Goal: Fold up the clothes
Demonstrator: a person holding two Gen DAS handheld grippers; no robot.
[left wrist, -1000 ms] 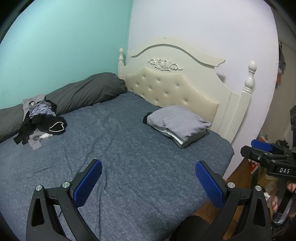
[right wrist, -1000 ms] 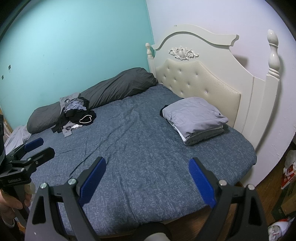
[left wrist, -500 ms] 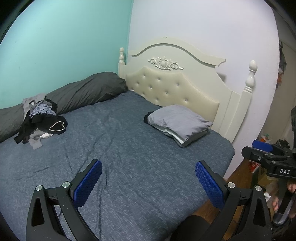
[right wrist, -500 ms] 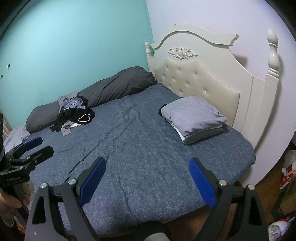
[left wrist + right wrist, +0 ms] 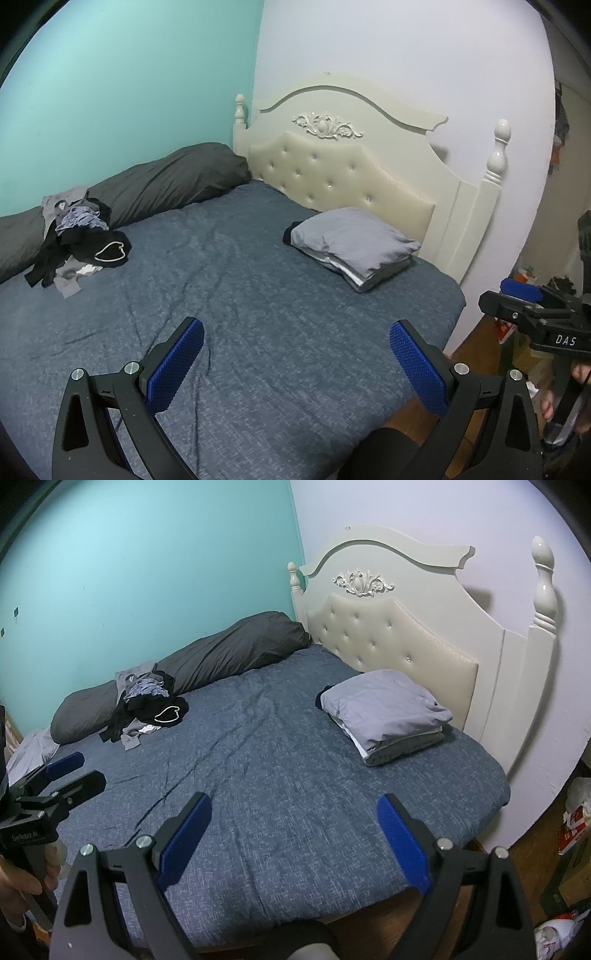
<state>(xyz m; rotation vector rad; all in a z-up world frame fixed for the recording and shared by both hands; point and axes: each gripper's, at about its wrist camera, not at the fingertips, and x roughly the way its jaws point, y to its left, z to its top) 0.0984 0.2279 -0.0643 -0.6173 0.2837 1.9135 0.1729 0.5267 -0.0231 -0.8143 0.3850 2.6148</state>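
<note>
While both grippers hover empty over the bed (image 5: pixel 258 332), the unfolded clothes (image 5: pixel 79 242) lie in a heap at its far side, against the dark bolster (image 5: pixel 166 181).
Left gripper (image 5: pixel 295 363) and right gripper (image 5: pixel 293 843) have their fingers spread wide, holding nothing. The heap looks light, limp and tangled; a pinch at a loose hem or the top garment's collar should lift one piece free. A folded stack (image 5: pixel 388 716) sits near the headboard (image 5: pixel 399 638).
</note>
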